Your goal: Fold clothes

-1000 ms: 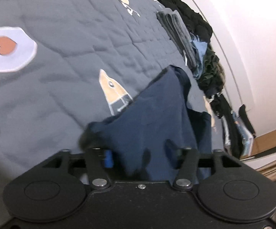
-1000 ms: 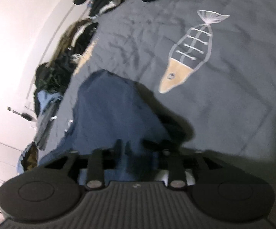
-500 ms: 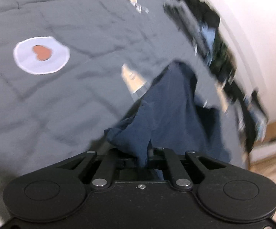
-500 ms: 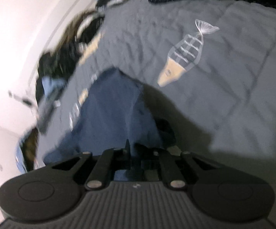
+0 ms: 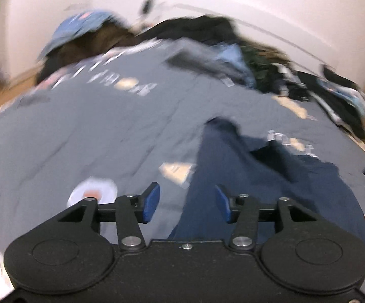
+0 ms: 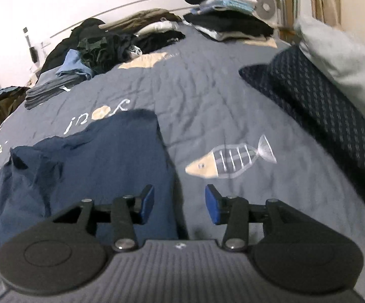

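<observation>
- The left gripper (image 5: 187,203) hangs above the bed with its blue pads parted; its jaws have just been opening, and nothing sits between them.
- The right gripper (image 6: 179,204) likewise has its pads spread after just opening, with only bare quilt showing in the gap.
- The navy garment (image 6: 101,166) lies loose on the grey quilt (image 6: 207,96), below and left of the right gripper, below and right of the left one (image 5: 245,176), rumpled along its far edge.
- A fish print (image 6: 230,159) sits just ahead and right of the right gripper.
- Farther out, a dotted dark pillow (image 6: 321,101) lies to the right.
- Folded clothes stacks (image 6: 227,25) and a loose clothes heap (image 6: 106,48) line the far edge by the wall.
</observation>
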Demonstrator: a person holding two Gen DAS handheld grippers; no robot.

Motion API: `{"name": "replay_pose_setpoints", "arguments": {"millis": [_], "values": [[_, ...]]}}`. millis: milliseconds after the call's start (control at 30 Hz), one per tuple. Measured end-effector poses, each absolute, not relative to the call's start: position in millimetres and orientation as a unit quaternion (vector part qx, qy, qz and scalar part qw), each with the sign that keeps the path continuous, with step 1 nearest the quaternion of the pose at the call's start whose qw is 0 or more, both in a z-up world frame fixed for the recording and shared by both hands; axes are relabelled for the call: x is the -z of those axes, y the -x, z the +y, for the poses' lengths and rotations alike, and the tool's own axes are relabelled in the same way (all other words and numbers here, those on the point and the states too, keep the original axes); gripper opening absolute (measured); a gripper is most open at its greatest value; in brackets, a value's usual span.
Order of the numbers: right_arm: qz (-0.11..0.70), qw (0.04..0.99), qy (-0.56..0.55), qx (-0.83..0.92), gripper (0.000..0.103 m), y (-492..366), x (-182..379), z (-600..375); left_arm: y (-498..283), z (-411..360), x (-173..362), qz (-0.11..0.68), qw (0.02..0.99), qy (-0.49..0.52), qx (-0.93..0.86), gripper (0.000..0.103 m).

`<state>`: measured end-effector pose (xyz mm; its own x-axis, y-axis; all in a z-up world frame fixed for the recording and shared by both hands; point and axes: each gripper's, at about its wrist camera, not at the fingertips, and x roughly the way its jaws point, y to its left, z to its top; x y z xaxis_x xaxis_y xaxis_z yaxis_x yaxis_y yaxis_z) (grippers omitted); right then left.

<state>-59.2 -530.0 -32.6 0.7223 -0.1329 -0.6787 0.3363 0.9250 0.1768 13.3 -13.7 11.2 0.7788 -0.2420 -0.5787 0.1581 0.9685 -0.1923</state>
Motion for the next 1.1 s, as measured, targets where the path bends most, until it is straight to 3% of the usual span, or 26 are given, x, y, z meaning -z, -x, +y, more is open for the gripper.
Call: {"name": "replay_pose_setpoints", "arguments": {"millis": [167,467,533,900,967,1000,1100], "values": [[0.322,0.940,-0.088,0.075,0.047,9,20,-520,-51,-63,-15,0.249,0.942,-0.087,0.209,0.052],[0.335,0.942,-0.009,0.009,0.057,-91,40,-497,-140,-141,30,0.243,0.896,-0.227,0.295,0.057],[0.340,0.941,-0.004,0.004,0.058,-102,49,-495,-147,-152,44,0.242,0.885,-0.246,0.312,0.065],[0.360,0.933,-0.005,-0.008,0.058,-152,81,-489,-165,-169,78,0.240,0.863,-0.278,0.346,0.065],[0.357,0.934,-0.008,-0.011,0.057,-159,85,-488,-171,-170,81,0.248,0.861,-0.272,0.351,0.054],[0.358,0.934,-0.017,-0.013,0.056,-162,88,-489,-174,-170,83,0.252,0.860,-0.269,0.354,0.035],[0.356,0.933,-0.048,-0.011,0.026,-167,92,-495,-184,-167,80,0.260,0.869,-0.245,0.341,0.013]]}}
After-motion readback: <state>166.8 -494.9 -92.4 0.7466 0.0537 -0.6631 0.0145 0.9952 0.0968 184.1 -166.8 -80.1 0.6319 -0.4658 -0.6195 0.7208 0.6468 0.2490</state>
